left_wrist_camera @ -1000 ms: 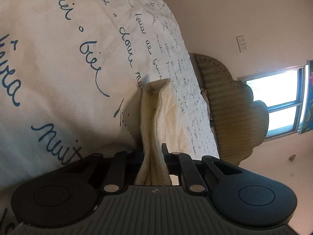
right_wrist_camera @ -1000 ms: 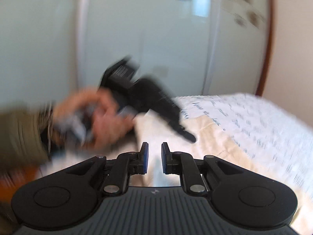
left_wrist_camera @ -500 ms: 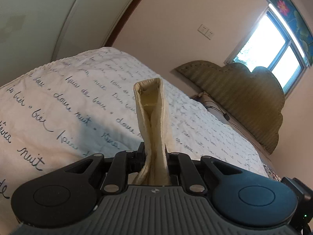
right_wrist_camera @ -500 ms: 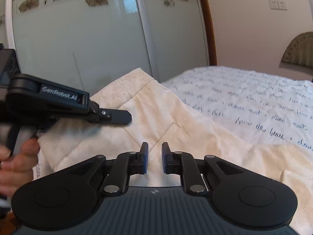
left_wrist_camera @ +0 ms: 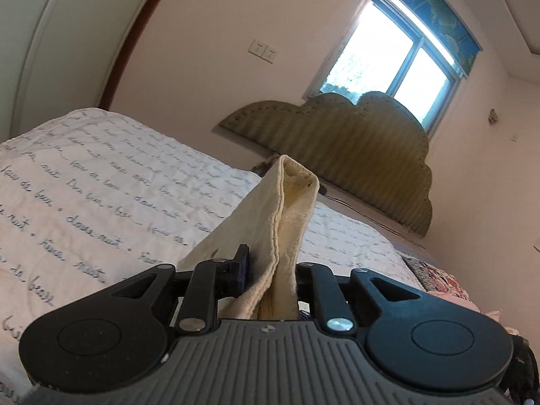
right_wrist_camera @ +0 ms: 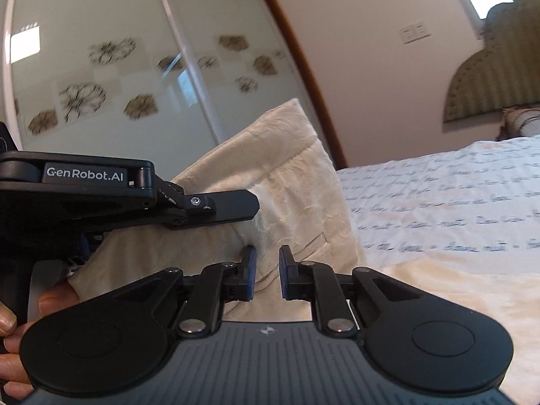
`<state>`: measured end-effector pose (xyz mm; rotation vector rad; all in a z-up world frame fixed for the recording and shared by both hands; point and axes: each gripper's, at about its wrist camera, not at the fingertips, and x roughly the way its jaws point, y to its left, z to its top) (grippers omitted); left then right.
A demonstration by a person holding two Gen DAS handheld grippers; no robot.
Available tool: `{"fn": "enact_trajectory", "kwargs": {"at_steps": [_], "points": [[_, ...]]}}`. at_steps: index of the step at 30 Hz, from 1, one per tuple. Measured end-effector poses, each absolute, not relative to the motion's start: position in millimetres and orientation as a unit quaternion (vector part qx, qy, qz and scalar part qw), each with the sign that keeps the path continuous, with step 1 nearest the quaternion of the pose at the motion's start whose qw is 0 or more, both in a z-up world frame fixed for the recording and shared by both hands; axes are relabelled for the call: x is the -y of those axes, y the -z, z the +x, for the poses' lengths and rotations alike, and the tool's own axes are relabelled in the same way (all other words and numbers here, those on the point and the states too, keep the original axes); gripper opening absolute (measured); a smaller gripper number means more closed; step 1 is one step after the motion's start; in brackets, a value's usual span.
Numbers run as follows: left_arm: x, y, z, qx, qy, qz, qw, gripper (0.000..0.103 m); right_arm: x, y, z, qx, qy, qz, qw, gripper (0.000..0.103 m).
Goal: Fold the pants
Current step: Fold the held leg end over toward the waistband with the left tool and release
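Observation:
The cream pants [left_wrist_camera: 287, 222] stick up from between the fingers of my left gripper [left_wrist_camera: 270, 266], which is shut on a thick fold of them and holds it above the bed. In the right wrist view the same pants [right_wrist_camera: 283, 182] hang raised at centre, with the rest lying on the bed at lower right. The left gripper [right_wrist_camera: 233, 207] shows there from the side, clamped on the cloth. My right gripper [right_wrist_camera: 267, 271] is slightly open and empty, just in front of the hanging cloth.
The bed has a white quilt with blue handwriting [left_wrist_camera: 101, 195]. A padded olive headboard [left_wrist_camera: 354, 155] stands at its far end under a window [left_wrist_camera: 388, 64]. Mirrored wardrobe doors [right_wrist_camera: 135, 84] stand behind the pants. A hand [right_wrist_camera: 13, 337] holds the left gripper.
The left gripper has lifted and turned upright with the fold, so the bed now lies level below it. The right gripper has swung toward the raised pants and come closer.

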<state>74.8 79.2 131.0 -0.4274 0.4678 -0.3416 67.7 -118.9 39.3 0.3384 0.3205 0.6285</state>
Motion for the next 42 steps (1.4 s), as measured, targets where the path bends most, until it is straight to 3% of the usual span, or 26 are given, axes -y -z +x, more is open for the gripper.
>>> {"fn": "enact_trajectory", "kwargs": {"at_steps": [15, 27, 33, 35, 39, 42], "points": [[76, -85, 110, -0.272, 0.256, -0.184, 0.909, 0.022, 241, -8, 57, -0.176, -0.166, 0.281, 0.929, 0.014], [144, -41, 122, -0.315, 0.278, -0.159, 0.893, 0.022, 294, 29, 54, -0.213, -0.089, 0.360, 0.904, 0.014], [164, -20, 136, -0.359, 0.292, -0.156, 0.873, 0.031, 312, 44, 49, -0.231, -0.046, 0.366, 0.900, 0.014], [170, -9, 142, -0.379, 0.299, -0.160, 0.861, 0.041, 322, 46, 39, -0.222, -0.024, 0.357, 0.907, 0.015], [166, 7, 150, -0.418, 0.337, -0.219, 0.815, 0.041, 340, 39, 18, -0.211, 0.053, 0.306, 0.927, 0.019], [155, -9, 138, -0.384, 0.350, -0.212, 0.828, 0.043, 350, 33, 5, -0.196, 0.093, 0.289, 0.933, 0.021]]}}
